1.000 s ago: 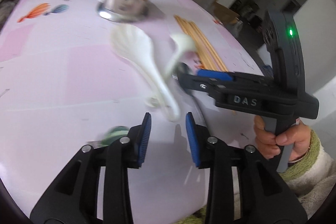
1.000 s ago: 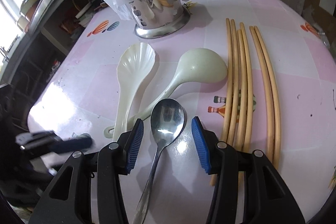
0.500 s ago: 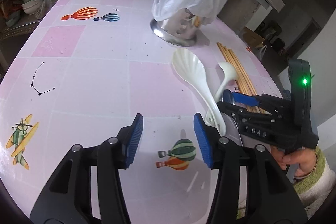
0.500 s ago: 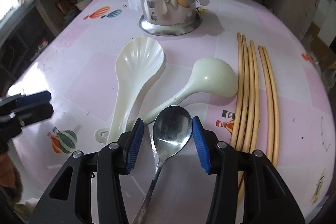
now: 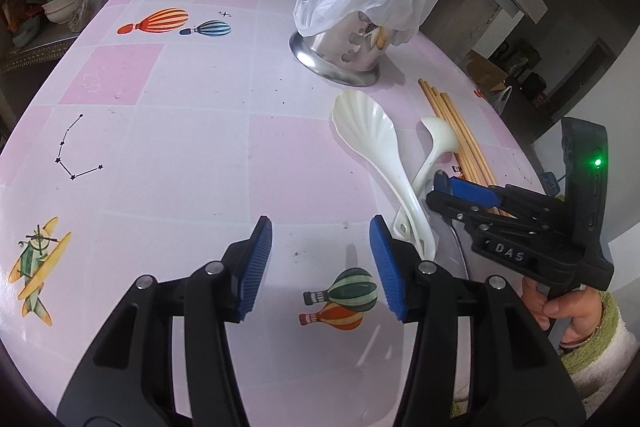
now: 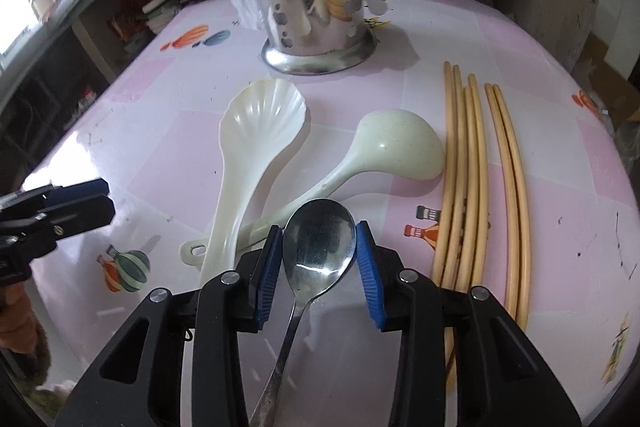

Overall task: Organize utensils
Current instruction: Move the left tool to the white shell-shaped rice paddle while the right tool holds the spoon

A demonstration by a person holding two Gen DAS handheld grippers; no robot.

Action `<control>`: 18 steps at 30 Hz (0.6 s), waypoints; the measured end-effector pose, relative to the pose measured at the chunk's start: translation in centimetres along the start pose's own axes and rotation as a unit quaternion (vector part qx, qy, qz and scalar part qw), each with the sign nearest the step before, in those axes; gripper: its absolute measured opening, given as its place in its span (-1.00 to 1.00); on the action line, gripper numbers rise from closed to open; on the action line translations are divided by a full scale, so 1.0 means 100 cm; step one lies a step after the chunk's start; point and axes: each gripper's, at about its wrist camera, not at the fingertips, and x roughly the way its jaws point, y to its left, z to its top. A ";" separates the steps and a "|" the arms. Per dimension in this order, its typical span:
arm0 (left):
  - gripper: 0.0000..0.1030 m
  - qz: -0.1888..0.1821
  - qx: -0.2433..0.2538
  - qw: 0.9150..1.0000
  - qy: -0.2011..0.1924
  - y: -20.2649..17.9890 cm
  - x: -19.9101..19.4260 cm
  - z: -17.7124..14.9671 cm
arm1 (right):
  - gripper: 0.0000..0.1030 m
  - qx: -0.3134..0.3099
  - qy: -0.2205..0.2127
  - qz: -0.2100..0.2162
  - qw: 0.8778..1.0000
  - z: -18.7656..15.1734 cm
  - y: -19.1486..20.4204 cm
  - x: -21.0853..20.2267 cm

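We note the right tongs point(image 6: 318, 255) have closed in on the metal spoon point(image 6: 319, 239) bowl; pads now approx. touching both edges. Left tongs point(image 5: 320, 267) have swung away from the white utensils, opened wider, now over bare bench point(image 5: 192, 131).

- Left gripper point(image 5: 320, 267): black frame, ribbed blue pads, silver screws.
- Right gripper point(image 6: 318, 263): same build; "DAS" lettering, green light.
- Right hand point(image 5: 560, 311): bare skin, green-and-white fuzzy sleeve.

Right gripper point(image 6: 318, 251): blue pads flank the steel spoon bowl point(image 6: 319, 241). Left of it, the crossed handles of the white scalloped plastic paddle point(image 6: 248, 163) and cream plastic ladle point(image 6: 384, 155); right, tan chopsticks point(image 6: 464, 179). Ahead, bag-covered steel holder point(image 6: 320, 43).
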 end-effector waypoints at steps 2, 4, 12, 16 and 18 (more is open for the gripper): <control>-0.06 0.001 0.002 1.000 0.000 -0.002 0.001 0.001 | -0.29 0.010 -0.011 0.011 1.000 -0.001 -0.004 -0.007; -0.06 -0.001 0.003 1.000 0.000 -0.004 0.002 0.003 | -0.29 0.014 -0.029 0.017 0.999 -0.001 -0.006 -0.017; 0.10 -0.018 -0.003 1.000 -0.001 -0.013 0.018 0.022 | -0.29 0.025 -0.083 0.021 0.996 0.001 -0.016 -0.049; 0.23 -0.014 0.010 1.000 -0.002 -0.026 0.034 0.042 | -0.29 0.032 -0.094 0.028 0.995 0.002 -0.021 -0.056; 0.30 -0.008 0.021 1.000 -0.004 -0.033 0.043 0.052 | -0.29 0.033 -0.098 0.032 0.994 0.002 -0.023 -0.057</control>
